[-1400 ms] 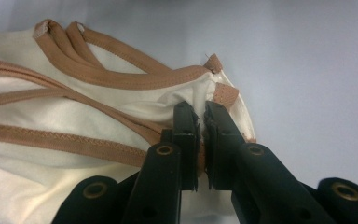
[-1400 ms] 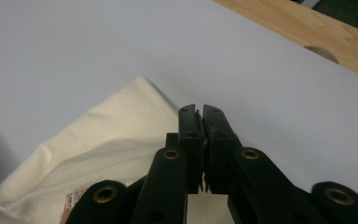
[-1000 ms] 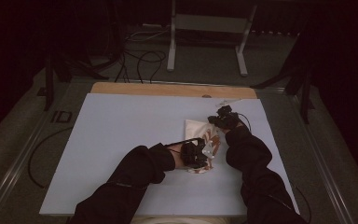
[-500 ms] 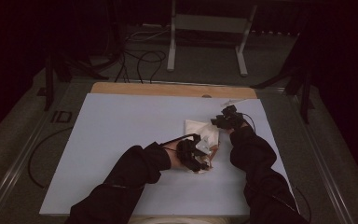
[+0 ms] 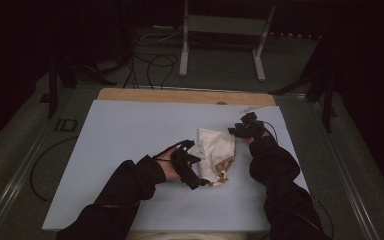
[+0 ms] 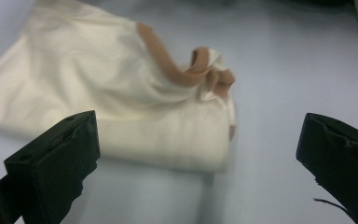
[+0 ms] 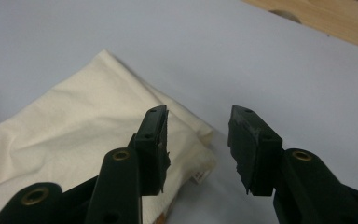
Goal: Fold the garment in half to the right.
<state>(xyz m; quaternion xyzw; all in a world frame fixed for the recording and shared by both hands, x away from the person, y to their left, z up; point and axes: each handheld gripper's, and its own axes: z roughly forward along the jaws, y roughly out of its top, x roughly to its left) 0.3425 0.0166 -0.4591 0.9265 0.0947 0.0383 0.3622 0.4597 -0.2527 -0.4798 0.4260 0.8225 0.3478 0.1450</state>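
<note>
Now folded cream bag (image 5: 217, 152) lying lengthwise away from person, tan straps (image 6: 177, 70) nearest, both grippers' fingers spread, empty.

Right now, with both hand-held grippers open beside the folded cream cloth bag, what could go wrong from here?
1. The tan strap lies loose and bunched at one end of the folded cream cloth bag; a jaw could snag it and drag the fold open.
2. The left hand-held gripper, whose jaws have just been opening, has nothing between them; a regrasp may pinch one layer only.
3. The right hand-held gripper, jaws just opened and apart, sits at the bag's corner and could nudge it.
</note>
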